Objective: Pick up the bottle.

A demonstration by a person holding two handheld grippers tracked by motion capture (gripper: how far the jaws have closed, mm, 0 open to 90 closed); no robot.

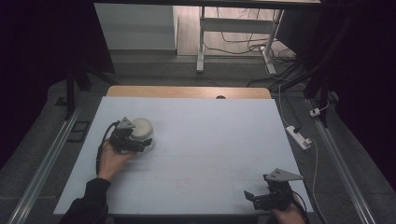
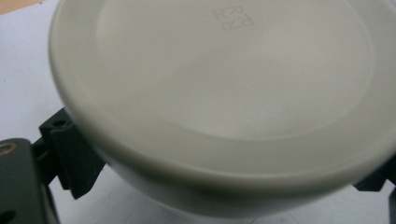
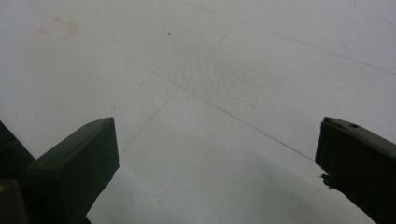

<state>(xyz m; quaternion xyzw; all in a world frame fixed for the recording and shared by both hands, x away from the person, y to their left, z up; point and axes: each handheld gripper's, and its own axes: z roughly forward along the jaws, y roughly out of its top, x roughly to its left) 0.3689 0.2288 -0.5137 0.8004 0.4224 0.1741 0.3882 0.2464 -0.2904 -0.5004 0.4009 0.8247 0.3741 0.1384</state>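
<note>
High view is showing a white table (image 1: 210, 140) with a white lidded tub (image 1: 142, 131) sitting on its left part, a little nearer the far edge than the near one. The left gripper (image 1: 135, 141) is reaching it from the near left side, and the tub is lying between its jaws. In the left gripper view the lid (image 2: 224, 88) is coming very close to the camera, with one black jaw showing at each side under the rim, so the jaws are standing around the body of the tub (image 2: 196, 200); whether they are already pressing the wall or only touching it, I cannot tell. The right gripper (image 1: 261, 196) is waiting at the near right corner, well apart from the tub, and the right gripper view is showing its jaws spread wide over the bare table (image 3: 224, 93), holding nothing. The step in hand is seeming to be the taking of the tub by the left gripper. To do it well, I am judging that the jaws should be closing below the rim, on the body and not on the lid, because the lid may be coming off when lifted. The squeeze should be growing slowly, since the wall is looking thin and smooth and may be slipping or bending. The tub should be staying level while rising.
</note>
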